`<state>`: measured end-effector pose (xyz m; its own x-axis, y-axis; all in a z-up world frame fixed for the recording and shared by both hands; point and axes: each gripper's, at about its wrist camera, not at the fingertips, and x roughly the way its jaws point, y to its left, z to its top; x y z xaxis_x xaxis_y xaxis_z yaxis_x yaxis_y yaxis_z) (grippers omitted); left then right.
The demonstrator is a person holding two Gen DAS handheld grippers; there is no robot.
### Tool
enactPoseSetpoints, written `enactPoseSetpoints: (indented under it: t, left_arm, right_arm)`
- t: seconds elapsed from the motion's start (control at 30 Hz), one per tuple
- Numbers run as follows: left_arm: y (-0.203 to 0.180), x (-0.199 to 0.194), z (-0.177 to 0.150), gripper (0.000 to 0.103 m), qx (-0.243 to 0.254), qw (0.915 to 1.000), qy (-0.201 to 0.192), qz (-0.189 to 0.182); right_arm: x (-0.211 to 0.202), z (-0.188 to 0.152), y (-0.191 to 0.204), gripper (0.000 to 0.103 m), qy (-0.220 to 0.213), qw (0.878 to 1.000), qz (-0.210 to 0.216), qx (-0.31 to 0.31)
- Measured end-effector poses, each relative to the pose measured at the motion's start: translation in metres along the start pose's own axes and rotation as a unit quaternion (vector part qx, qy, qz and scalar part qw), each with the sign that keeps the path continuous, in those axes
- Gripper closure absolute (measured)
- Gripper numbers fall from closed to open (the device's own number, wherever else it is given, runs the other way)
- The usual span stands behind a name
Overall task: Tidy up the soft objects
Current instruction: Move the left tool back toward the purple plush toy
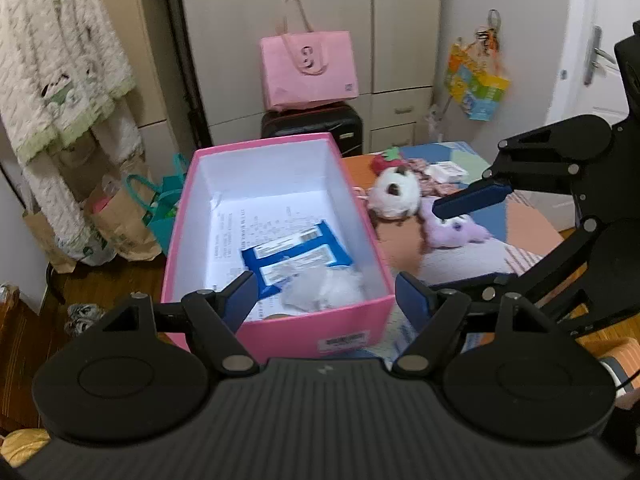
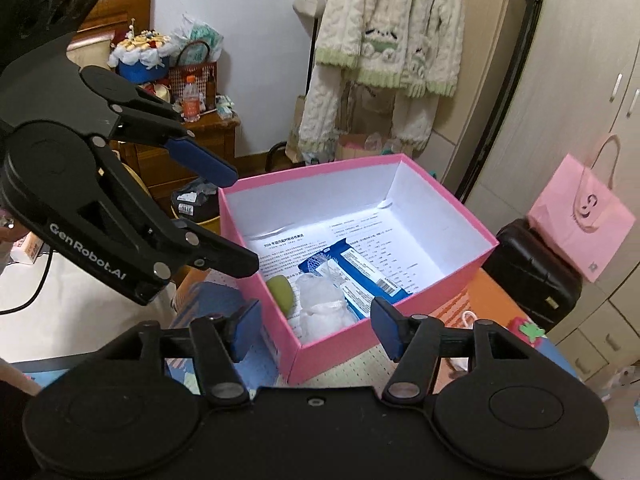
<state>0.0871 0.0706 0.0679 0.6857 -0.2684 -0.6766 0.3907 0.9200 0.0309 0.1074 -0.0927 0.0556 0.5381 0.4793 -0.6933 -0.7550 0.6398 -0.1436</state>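
My two grippers, left gripper (image 1: 326, 294) and right gripper (image 2: 316, 330), gape empty; one pink cardboard box (image 1: 352, 334) at centre frame holds one blue packet (image 1: 296, 256), and two plush toys (image 1: 394, 196) lie to its right.

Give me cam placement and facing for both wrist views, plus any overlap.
Left wrist: on the left gripper, looking forward over the pink box toward wardrobe and plush toys; own fingers open, right gripper enters from right.
Right wrist: on the right gripper, looking into the pink box toward a hanging sweater; own fingers open, left gripper at left.
Shared: box with blue packet, pink bag.
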Motion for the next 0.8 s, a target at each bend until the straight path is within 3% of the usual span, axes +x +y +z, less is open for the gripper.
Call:
enactPoseSetpoints:
  t: [0.33,0.5,0.8]
  left_arm:
    - [-0.053,-0.011,-0.002,0.028,0.045,0.9973,-0.014,-0.057]
    - [-0.079,0.003,-0.002,0.028,0.074,0.9945,-0.017,-0.072]
    - [-0.113,0.057,0.006,0.028,0.075,0.99,0.009,-0.119]
  right_arm:
    - [-0.067,-0.059,-0.002,0.037,-0.061,0.998,-0.012,0.015]
    - [-0.089,-0.105,-0.025,0.037,-0.099,0.992,-0.043,0.071]
    - [-0.081,-0.156,-0.061,0.037,-0.092,0.985,-0.076,0.128]
